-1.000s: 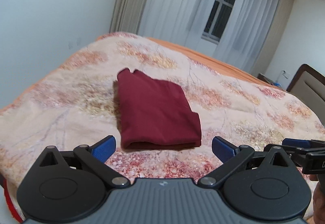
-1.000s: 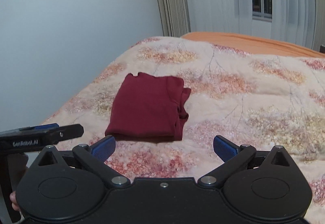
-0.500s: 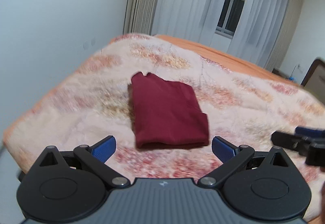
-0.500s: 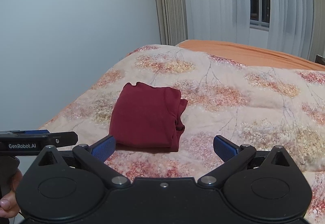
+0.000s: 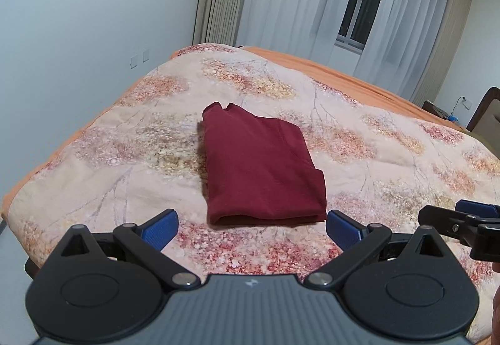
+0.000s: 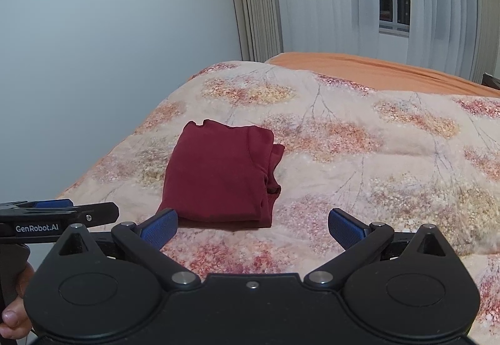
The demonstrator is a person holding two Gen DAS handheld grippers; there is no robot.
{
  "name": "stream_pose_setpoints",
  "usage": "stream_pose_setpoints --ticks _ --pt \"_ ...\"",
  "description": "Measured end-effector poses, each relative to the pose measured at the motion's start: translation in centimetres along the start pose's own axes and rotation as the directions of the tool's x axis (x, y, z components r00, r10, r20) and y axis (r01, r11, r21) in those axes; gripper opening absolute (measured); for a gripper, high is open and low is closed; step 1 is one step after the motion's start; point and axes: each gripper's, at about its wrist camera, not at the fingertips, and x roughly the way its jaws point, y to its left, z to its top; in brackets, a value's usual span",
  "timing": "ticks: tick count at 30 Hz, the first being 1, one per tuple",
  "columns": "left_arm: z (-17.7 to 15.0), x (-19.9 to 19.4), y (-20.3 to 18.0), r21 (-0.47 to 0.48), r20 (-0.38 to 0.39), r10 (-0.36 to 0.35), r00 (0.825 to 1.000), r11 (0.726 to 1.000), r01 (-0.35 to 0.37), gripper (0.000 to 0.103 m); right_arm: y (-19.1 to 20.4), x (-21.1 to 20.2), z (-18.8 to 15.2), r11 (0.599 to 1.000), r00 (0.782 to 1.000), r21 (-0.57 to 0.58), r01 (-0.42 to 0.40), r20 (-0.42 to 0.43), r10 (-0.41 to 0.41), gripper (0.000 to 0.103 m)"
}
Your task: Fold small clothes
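A dark red shirt (image 5: 261, 168) lies folded into a neat rectangle near the bed's (image 5: 359, 138) left edge, the folding apparently complete, as the left gripper (image 5: 251, 227) and right gripper (image 6: 253, 227) hover spread and empty.

Folded maroon garment (image 6: 220, 176) flat on floral bedspread (image 6: 359, 163); right tongs (image 6: 251, 227) spread, empty.

Dark red garment (image 5: 261, 166) folded flat rectangle, on floral bedspread (image 5: 359, 151).
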Motion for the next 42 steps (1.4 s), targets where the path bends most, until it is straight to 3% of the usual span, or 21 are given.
stream_pose_setpoints --ticks 33,42 --pt "-0.2 -0.9 -0.2 0.011 0.017 0.009 1.000 1.000 -0.009 0.103 0.2 -0.6 0.0 1.000 1.000 -0.006 0.001 0.009 -0.001 0.102" --pt "-0.2 -1.3 -0.8 0.053 0.044 0.020 0.999 0.998 -0.022 0.103 0.4 -0.7 0.0 1.000 1.000 -0.010 0.002 0.009 -0.002 0.102"
